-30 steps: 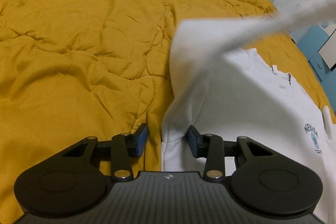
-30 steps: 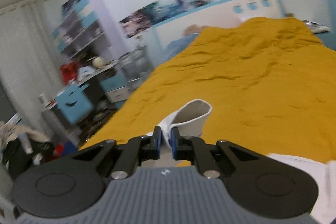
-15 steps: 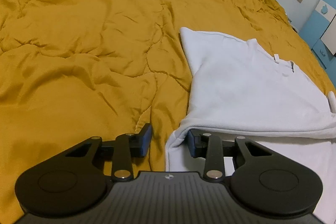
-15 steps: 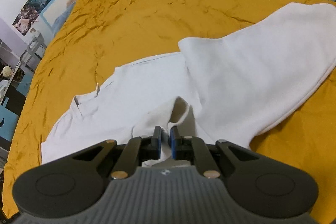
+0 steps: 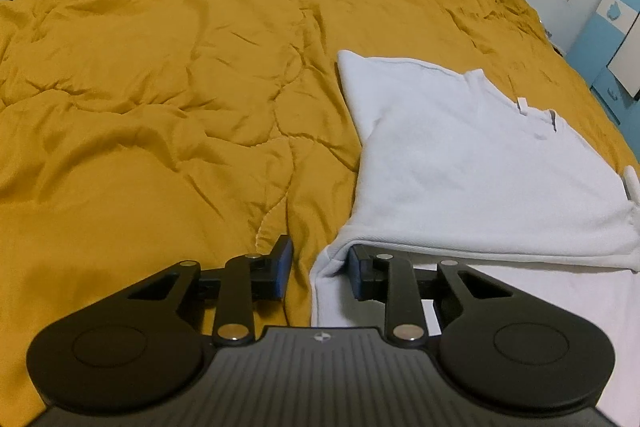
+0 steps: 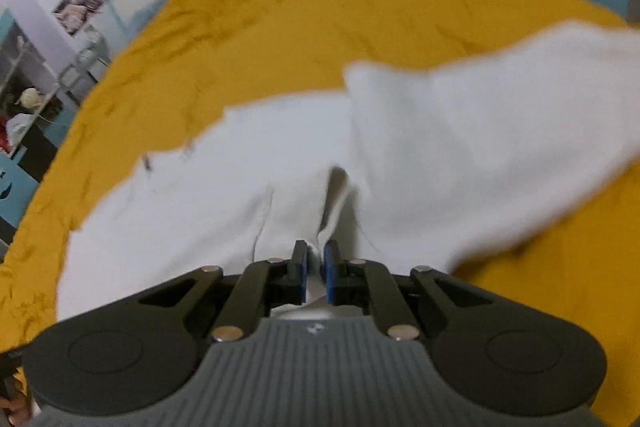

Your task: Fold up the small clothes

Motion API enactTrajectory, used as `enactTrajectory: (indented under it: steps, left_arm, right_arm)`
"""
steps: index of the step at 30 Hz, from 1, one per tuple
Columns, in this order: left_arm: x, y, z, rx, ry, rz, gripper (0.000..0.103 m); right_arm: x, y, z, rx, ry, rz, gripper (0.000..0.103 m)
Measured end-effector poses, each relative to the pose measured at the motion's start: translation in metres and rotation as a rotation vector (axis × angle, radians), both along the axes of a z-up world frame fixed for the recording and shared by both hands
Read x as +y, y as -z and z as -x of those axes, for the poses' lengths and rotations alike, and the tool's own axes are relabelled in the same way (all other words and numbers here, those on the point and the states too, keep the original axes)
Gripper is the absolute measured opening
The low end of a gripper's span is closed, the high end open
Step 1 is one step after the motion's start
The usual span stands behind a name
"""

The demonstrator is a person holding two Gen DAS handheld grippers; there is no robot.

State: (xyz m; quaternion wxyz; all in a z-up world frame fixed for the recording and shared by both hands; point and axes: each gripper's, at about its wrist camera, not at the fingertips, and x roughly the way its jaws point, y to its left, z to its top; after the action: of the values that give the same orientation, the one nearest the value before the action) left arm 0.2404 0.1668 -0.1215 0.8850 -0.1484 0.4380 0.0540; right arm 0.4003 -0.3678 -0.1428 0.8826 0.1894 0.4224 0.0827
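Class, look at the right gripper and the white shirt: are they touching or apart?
Touching. The right wrist view shows the right gripper with its jaws nearly closed and a fold of the white shirt pinched between the blue pads.

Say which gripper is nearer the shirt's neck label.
Probably right. The right gripper is shut on the shirt with the blurry collar just ahead; the left gripper sits open at the shirt's edge, the label farther off.

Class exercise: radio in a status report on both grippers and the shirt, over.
Left gripper open at the shirt's folded edge. Right gripper shut on a pinch of shirt cloth. Shirt part-folded on the yellow quilt. Nothing in the way.
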Motion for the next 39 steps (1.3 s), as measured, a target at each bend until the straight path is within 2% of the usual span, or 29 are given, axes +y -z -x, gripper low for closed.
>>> enactTrajectory:
  steps: [4, 8, 12, 13, 14, 16, 17, 18, 19, 23, 26, 29, 30, 32, 35, 37, 39]
  left_arm:
    - [0.002, -0.003, 0.002, 0.015, 0.017, 0.002, 0.032]
    - [0.001, -0.004, 0.009, 0.015, 0.036, -0.012, 0.032]
    - [-0.002, -0.004, 0.009, 0.017, 0.040, -0.024, 0.032]
    - [-0.002, -0.004, 0.008, 0.019, 0.037, -0.024, 0.032]
    - [-0.003, -0.003, 0.009, 0.019, 0.033, -0.025, 0.032]
    - [-0.004, -0.003, 0.009, 0.018, 0.030, -0.029, 0.032]
    - [-0.004, -0.003, 0.009, 0.017, 0.029, -0.029, 0.032]
    - [-0.004, -0.003, 0.009, 0.017, 0.026, -0.027, 0.032]
    - [-0.003, -0.003, 0.008, 0.018, 0.024, -0.024, 0.032]
    - [-0.002, -0.002, 0.006, 0.028, 0.019, -0.024, 0.032]
    - [-0.002, -0.002, 0.004, 0.032, 0.007, -0.023, 0.032]
    - [-0.003, -0.002, 0.005, 0.028, 0.005, -0.026, 0.032]
    - [-0.003, -0.001, 0.005, 0.027, 0.004, -0.027, 0.032]
    - [-0.004, -0.001, 0.005, 0.026, 0.006, -0.029, 0.032]
    - [-0.004, -0.001, 0.005, 0.029, 0.009, -0.033, 0.032]
    - [-0.005, -0.002, 0.004, 0.033, 0.014, -0.037, 0.032]
    - [-0.005, -0.004, 0.005, 0.037, 0.019, -0.043, 0.032]
  right_arm:
    - [0.006, 0.003, 0.004, 0.002, -0.021, 0.028, 0.003]
    - [0.006, 0.000, 0.012, 0.027, -0.019, 0.117, 0.004]
    - [-0.008, -0.012, 0.029, -0.006, -0.019, 0.057, 0.017]
    - [-0.007, -0.014, 0.031, -0.016, -0.036, 0.047, 0.027]
    - [-0.003, -0.014, 0.030, -0.025, -0.053, 0.055, 0.031]
    - [0.007, -0.012, 0.023, -0.024, -0.078, 0.111, 0.031]
    - [0.011, -0.009, 0.020, -0.011, -0.087, 0.131, 0.028]
    - [0.014, -0.005, 0.017, 0.005, -0.097, 0.134, 0.020]
    - [0.018, -0.003, 0.014, 0.015, -0.110, 0.130, 0.000]
    - [0.028, -0.022, 0.018, -0.085, -0.143, 0.208, 0.000]
    - [0.021, -0.049, 0.011, -0.160, -0.123, 0.170, 0.000]
    - [0.013, -0.080, 0.017, -0.293, -0.133, 0.094, 0.000]
    - [0.013, -0.082, 0.021, -0.311, -0.149, 0.113, 0.000]
    - [0.014, -0.061, 0.027, -0.247, -0.172, 0.189, 0.000]
    - [0.002, -0.013, 0.042, -0.104, -0.169, 0.206, 0.000]
    - [-0.001, 0.004, 0.048, -0.073, -0.163, 0.208, 0.000]
    - [-0.002, 0.009, 0.052, -0.071, -0.154, 0.219, 0.000]
